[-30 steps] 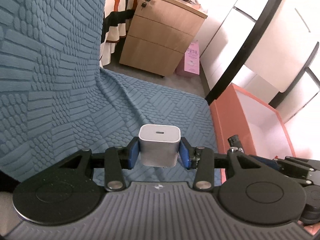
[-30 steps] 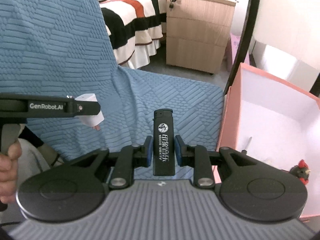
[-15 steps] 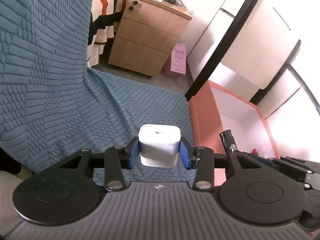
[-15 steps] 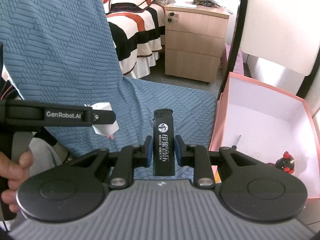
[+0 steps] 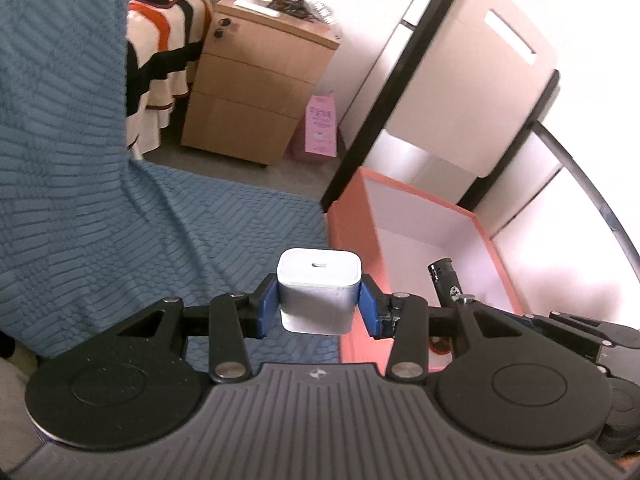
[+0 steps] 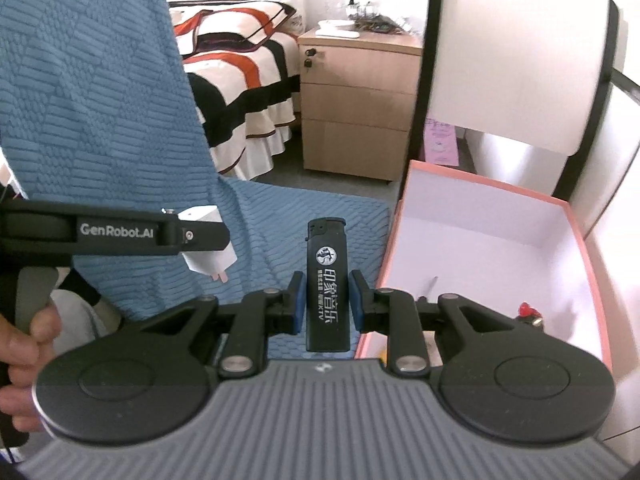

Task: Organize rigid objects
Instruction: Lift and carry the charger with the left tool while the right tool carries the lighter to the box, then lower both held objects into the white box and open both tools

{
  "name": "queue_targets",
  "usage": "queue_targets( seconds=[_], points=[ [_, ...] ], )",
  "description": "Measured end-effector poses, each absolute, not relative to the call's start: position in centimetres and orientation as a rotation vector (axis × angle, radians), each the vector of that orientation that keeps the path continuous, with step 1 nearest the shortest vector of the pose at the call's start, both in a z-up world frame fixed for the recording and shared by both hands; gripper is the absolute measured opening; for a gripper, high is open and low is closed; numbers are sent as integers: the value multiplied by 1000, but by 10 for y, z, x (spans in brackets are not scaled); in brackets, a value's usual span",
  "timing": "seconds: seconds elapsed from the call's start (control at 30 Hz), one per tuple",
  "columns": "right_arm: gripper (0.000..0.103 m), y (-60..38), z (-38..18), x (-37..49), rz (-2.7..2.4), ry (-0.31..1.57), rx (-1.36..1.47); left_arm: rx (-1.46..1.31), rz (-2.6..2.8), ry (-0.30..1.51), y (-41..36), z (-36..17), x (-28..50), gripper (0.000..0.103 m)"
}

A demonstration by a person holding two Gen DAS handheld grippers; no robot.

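Across the left half of both wrist views, a blue textured cloth (image 5: pixel 100 216) drapes down and spreads over the surface. At the right of each frame sits a pink box (image 6: pixel 588 256) with a white interior, open at the top; a small red-and-black item (image 6: pixel 528 314) lies near its lower right corner in the right wrist view, too small to identify. Upper centre, a wooden drawer cabinet (image 6: pixel 360 108) stands beside a striped bed (image 6: pixel 244 80). Low in the left wrist view, the left gripper (image 5: pixel 319 306) clamps a white charger block (image 5: pixel 318 292) between its blue pads, just left of the box's near wall. Centre of the right wrist view, the right gripper (image 6: pixel 326 304) pinches a black lighter (image 6: pixel 326 286) upright, jaws narrow, beside the box's left wall. A hand (image 6: pixel 24 356) grips the left tool's handle at lower left.
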State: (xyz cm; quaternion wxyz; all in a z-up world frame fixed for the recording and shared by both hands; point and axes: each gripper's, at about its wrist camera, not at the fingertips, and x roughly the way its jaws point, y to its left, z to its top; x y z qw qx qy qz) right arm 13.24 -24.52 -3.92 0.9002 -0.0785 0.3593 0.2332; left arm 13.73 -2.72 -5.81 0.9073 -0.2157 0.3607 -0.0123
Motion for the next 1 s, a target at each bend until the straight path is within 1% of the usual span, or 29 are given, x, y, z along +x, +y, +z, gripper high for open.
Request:
queue_targets(
  seconds=[0.7,1.0],
  points=[
    [26,-330,-33,132,395,739,-125,-406,-145,754,-136,-43,165,48],
    [26,-365,-44,140,368,758,-89,-382,-159,766,-170,-50,185,48]
  ],
)
